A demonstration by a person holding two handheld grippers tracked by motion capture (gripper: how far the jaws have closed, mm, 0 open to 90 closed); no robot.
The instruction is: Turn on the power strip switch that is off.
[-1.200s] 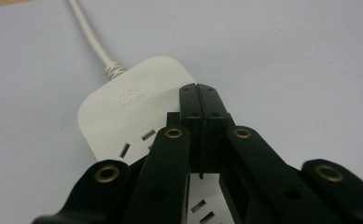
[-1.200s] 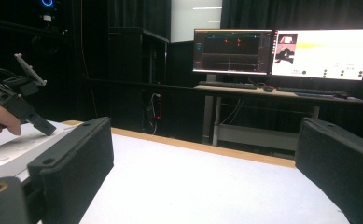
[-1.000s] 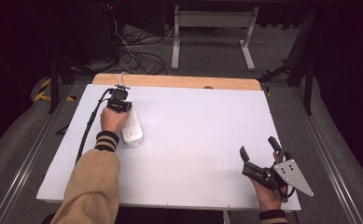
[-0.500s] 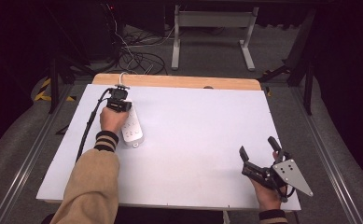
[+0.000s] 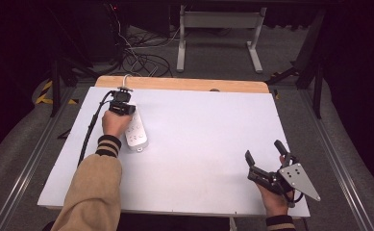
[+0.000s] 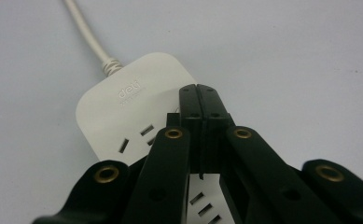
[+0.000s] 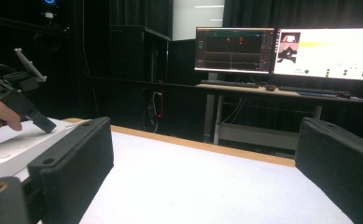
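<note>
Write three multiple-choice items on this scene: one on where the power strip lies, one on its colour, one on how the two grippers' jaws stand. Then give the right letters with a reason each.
1. Where on the table does the power strip lie?
A. far right corner
B. left part, toward the far edge
C. near edge, centre

2. What colour is the power strip?
A. white
B. black
C. yellow

3. How do the jaws stand?
A. both shut
B. left gripper shut, right gripper open
C. left open, right shut

Answers:
1 B: the high view shows it by the person's left hand, left of centre and nearer the wooden far edge.
2 A: the left gripper view shows a white body with a pale cord.
3 B: in the left gripper view the tips meet over the strip; in the right gripper view the jaws stand wide apart with nothing between them.
</note>
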